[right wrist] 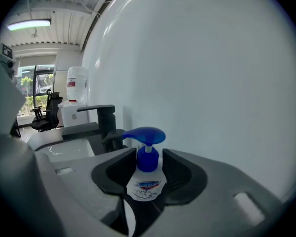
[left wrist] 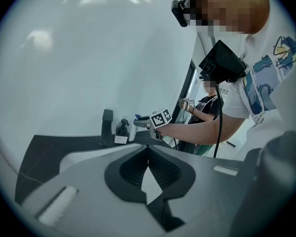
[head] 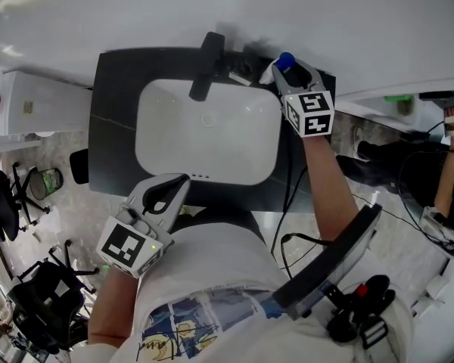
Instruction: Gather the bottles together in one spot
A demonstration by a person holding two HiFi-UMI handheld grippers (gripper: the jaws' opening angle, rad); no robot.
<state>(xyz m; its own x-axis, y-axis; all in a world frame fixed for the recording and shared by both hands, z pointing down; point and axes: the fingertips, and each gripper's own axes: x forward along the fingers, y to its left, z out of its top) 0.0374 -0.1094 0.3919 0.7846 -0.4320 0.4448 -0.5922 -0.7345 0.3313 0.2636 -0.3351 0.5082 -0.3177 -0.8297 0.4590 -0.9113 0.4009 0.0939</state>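
Though hidden overhead, bottle label (right wrist: 146, 187) plain.

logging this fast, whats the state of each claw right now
left claw: closed, empty
right claw: open around the soap bottle, not clamping it

A basin (head: 212, 138) is sunk in the middle of the bench (head: 113, 127), with the faucet (head: 204, 70) at its back edge. Just right of the faucet, at the back of the bench, stands a pump bottle (head: 242, 70). Further right, near the back right corner, a second pump bottle (right wrist: 145, 184) stands between the jaws of the right hand-held gripper (right wrist: 147, 152). The left hand-held gripper (head: 183, 181) is over the bench's front edge, before the basin's left part, well apart from both bottles.
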